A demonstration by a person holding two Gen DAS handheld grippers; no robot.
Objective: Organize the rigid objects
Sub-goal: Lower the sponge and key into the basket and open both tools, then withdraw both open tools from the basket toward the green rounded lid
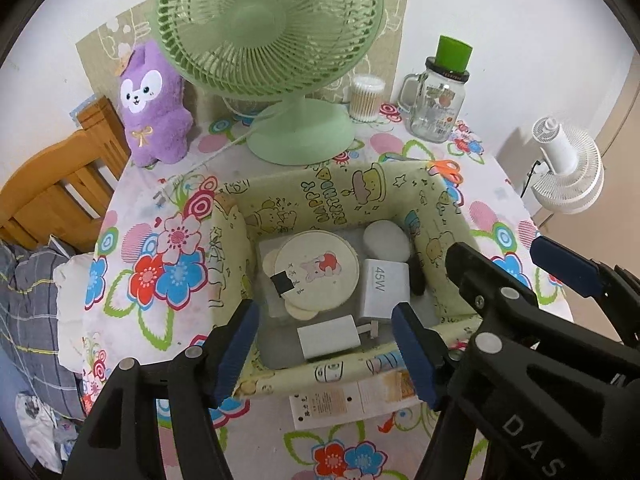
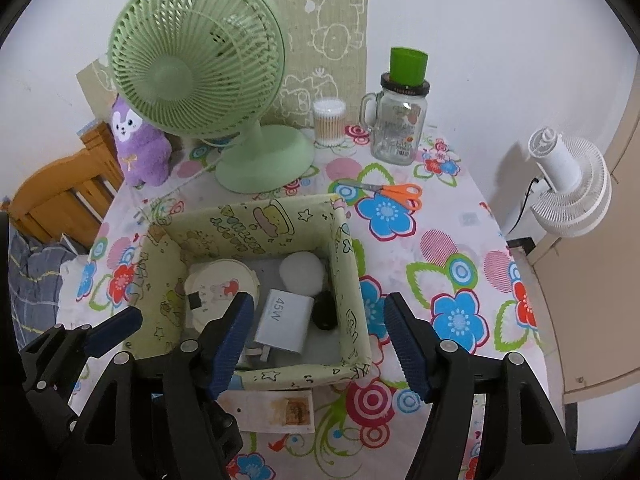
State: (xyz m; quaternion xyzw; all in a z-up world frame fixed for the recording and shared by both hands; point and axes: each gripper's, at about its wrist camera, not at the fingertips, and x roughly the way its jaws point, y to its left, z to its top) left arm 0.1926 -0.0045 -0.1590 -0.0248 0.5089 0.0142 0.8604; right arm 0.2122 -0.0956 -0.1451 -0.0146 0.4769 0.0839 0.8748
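Note:
A pale yellow cartoon-print storage box (image 1: 336,196) (image 2: 352,280) stands on the floral table. It holds a round cream compact with a mouse picture (image 1: 316,272) (image 2: 224,280), a white 45W charger (image 1: 382,288) (image 2: 284,316), a small white plug (image 1: 332,338), a white round pad (image 1: 386,238) (image 2: 302,272) and a black object (image 2: 325,312). My left gripper (image 1: 324,350) is open and empty over the box's near edge. My right gripper (image 2: 318,338) is open and empty over the box's near right corner. The right gripper also shows in the left wrist view (image 1: 516,268).
Orange-handled scissors (image 2: 394,194) (image 1: 448,170) lie behind the box. A green desk fan (image 1: 272,40) (image 2: 200,76), purple plush (image 1: 154,108), cotton swab jar (image 2: 329,122) and glass mug jar with green cap (image 2: 400,120) stand at the back. A paper tag (image 2: 276,410) lies in front.

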